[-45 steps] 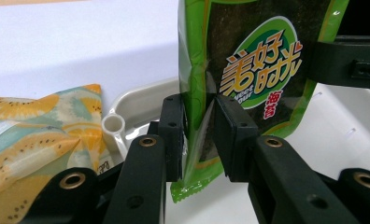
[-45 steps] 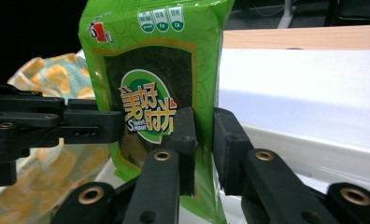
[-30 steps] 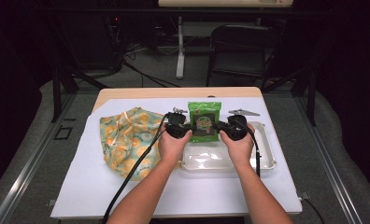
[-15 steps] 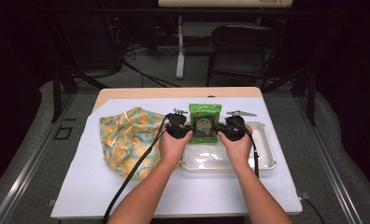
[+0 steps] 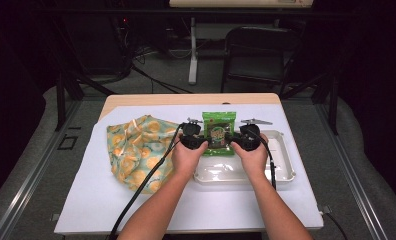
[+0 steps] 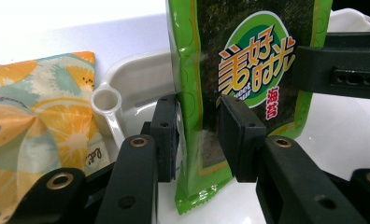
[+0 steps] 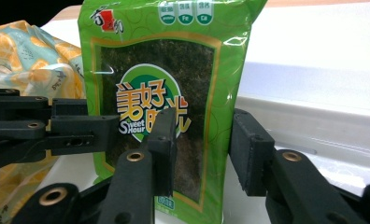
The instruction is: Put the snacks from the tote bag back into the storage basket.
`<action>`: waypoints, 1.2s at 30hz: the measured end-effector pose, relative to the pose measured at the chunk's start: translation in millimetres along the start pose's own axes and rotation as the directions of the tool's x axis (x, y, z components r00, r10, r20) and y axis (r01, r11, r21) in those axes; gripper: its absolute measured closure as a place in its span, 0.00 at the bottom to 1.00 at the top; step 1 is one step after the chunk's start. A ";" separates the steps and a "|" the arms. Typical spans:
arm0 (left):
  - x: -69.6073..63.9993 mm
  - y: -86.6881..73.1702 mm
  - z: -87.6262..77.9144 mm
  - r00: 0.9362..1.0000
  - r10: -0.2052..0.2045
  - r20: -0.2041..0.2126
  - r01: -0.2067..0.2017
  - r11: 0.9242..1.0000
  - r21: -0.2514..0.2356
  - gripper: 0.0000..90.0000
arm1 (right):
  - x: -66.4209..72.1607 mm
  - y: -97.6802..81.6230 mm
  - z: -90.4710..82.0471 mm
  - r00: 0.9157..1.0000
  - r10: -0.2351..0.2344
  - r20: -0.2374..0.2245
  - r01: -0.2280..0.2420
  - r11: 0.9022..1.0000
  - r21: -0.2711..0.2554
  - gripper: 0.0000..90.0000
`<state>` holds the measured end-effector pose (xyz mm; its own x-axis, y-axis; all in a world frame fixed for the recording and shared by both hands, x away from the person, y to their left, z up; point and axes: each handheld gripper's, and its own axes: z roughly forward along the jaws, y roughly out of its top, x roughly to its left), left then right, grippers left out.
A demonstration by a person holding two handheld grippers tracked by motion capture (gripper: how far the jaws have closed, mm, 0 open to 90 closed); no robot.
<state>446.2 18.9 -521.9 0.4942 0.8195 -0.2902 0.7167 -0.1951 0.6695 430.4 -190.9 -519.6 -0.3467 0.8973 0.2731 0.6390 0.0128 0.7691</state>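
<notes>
Currently a green plastic packet of seaweed snack with a dark window and an orange-lettered round label [image 5: 218, 132] is being catalogued as standing upright, its long axis vertical, over the far left corner of a shallow white rectangular plastic tray [image 5: 281, 172] on a white table sheet [image 5: 86, 200]. The packet is being flanked from both sides: the left gripper [image 5: 202, 141] is being held at its left edge and the right gripper [image 5: 231, 141] at its right edge, each equally near. In the left gripper view the packet's lower edge [image 6: 206, 140] is being straddled by the two black jaws, and a gap is being left on the near side, so that the pads do not appear to be pressing firmly; the jaws have just been opening with the packet between them. In the right gripper view the packet [image 7: 174, 93] is likewise being bracketed, with the right-hand pad standing clearly apart from the foil; these jaws too have just been opening, half wide. A crumpled cloth bag printed with orange and kiwi slices [image 5: 136, 150] is being recorded left of the tray, and a small white plastic scoop [image 6: 107, 109] between bag and tray. Judged from this, the packet is being released, and it may tip.
</notes>
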 end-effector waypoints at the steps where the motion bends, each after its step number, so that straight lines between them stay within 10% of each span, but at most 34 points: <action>1: 0.1 0.0 0.4 1.000 0.000 -0.001 0.000 1.000 0.000 0.76 | 0.2 -0.4 0.9 1.000 0.000 -0.001 0.000 1.000 -0.003 0.69; 36: 1.2 -3.2 10.5 0.999 0.022 -0.044 -0.020 0.999 0.033 0.75 | -2.5 -8.6 21.5 0.997 -0.069 0.034 0.067 0.996 0.064 0.65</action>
<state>449.7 14.9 -531.5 0.4874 0.8380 -0.2453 0.7222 -0.2290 0.6526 440.6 -183.8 -539.3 -0.3666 0.9087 0.1996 0.6568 0.1009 0.7473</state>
